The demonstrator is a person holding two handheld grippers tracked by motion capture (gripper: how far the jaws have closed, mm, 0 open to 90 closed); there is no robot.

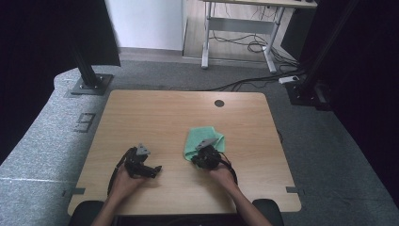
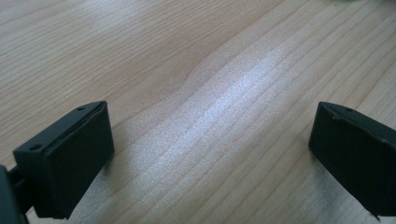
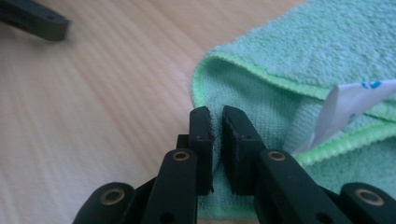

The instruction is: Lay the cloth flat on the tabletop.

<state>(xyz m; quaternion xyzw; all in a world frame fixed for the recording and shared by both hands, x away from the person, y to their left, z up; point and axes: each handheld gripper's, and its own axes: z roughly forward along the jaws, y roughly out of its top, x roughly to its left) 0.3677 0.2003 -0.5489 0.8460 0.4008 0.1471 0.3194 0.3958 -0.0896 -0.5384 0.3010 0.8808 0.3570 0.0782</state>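
Pinched between the nearly closed jaws of the right hand-held gripper is a layer of the green cloth, gripped at its near edge beside a folded-over hem, with a white label poking out just to the side. That cloth lies loosely bunched on the tabletop, right of centre, directly ahead of the right hand-held gripper and touching it. The step in hand looks like taking hold of the edge, probably to fold or spread the cloth. Next, I judge, the right hand should lift or draw the pinched edge while the other side is caught. The left hand-held gripper stands wide open and empty over bare wood, apart from the cloth on its left.
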